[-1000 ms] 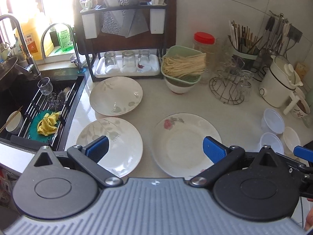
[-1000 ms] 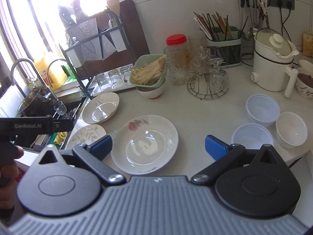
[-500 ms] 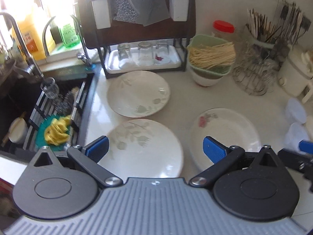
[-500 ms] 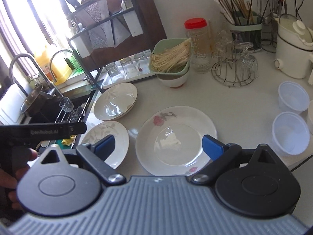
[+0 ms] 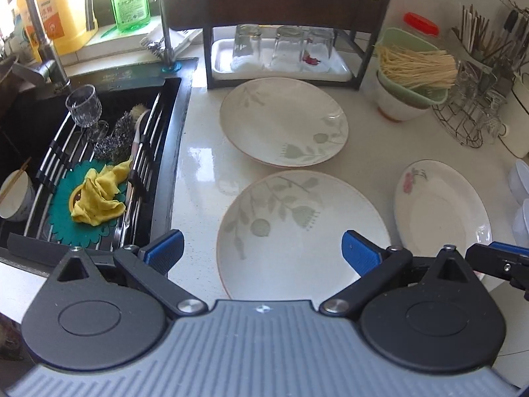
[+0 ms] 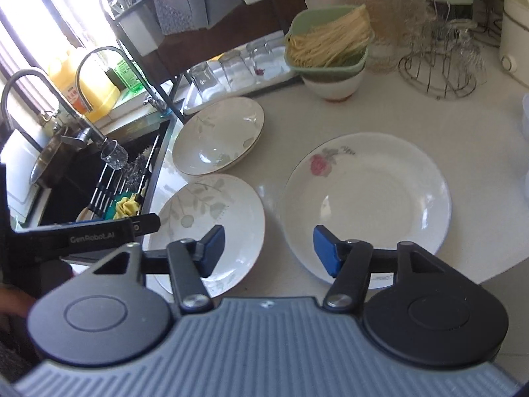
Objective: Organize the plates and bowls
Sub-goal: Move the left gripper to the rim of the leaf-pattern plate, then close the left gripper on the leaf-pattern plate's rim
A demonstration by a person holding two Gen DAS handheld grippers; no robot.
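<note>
While three plates lie flat on the pale counter point(image 5: 201, 165), the near leaf-patterned plate point(image 5: 297, 231) serves as the landmark: it sits close to the counter's front edge, just beside the sink point(image 5: 39, 125). Behind it, almost touching its rim, lies the far leaf-patterned plate point(image 5: 284, 120), and to its right, slightly apart, the rose-patterned plate point(image 6: 367, 198). All three are empty.

Above the landmark plate hangs the left gripper point(image 5: 261, 251), jaws spread wide and holding nothing. Over the gap between that plate and the rose one hangs the right gripper point(image 6: 269, 248), jaws likewise wide apart and empty.

Farther back and right of the landmark plate, a green basket point(image 5: 413, 69) holds dry noodles point(image 5: 416, 64) and rests in a white bowl point(image 5: 396, 106). Behind the far plate, a white tray point(image 5: 281, 66) under the dark rack point(image 5: 373, 33) holds three upturned glasses point(image 5: 284, 46). Left of the landmark plate, the sink contains a stemmed glass point(image 5: 82, 104), a yellow cloth point(image 5: 99, 195) and a bowl point(image 5: 15, 195).
</note>
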